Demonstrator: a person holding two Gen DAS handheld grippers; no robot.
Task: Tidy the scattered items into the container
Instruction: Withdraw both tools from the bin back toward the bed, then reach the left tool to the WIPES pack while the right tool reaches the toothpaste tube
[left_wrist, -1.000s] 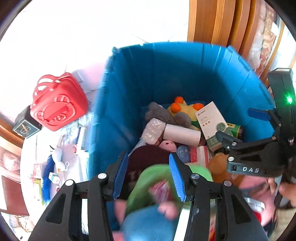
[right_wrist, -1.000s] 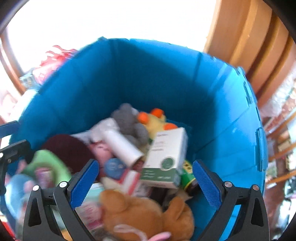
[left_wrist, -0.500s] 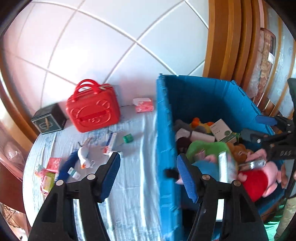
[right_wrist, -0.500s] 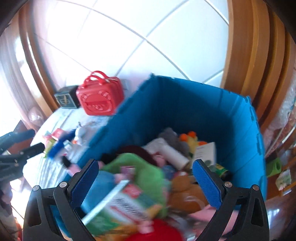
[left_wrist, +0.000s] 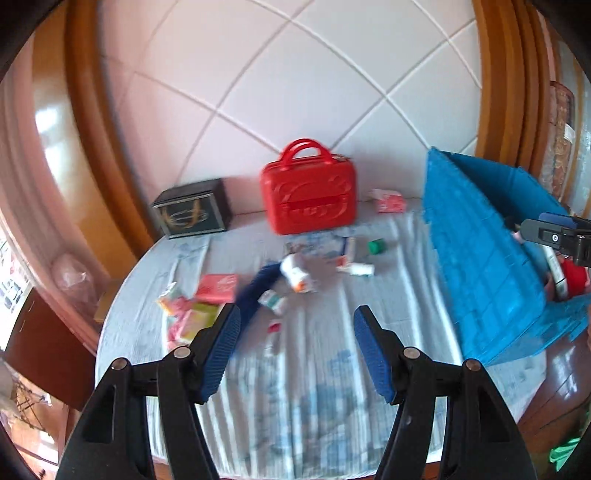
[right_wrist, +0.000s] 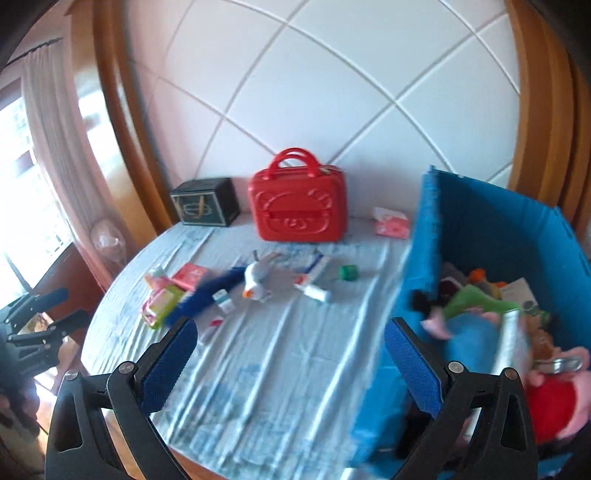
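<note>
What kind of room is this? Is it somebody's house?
Probably a room in a home. A round table with a striped cloth stands by a tiled wall, a curtained window is beside it, and toys fill a blue bin.

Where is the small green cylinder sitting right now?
The small green cylinder lies on the striped cloth, in front of the red case and a little right of it, between the scattered tubes and the blue bin.

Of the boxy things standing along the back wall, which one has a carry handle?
The red case, with two looped handles on top. The dark box to its left has none.
</note>
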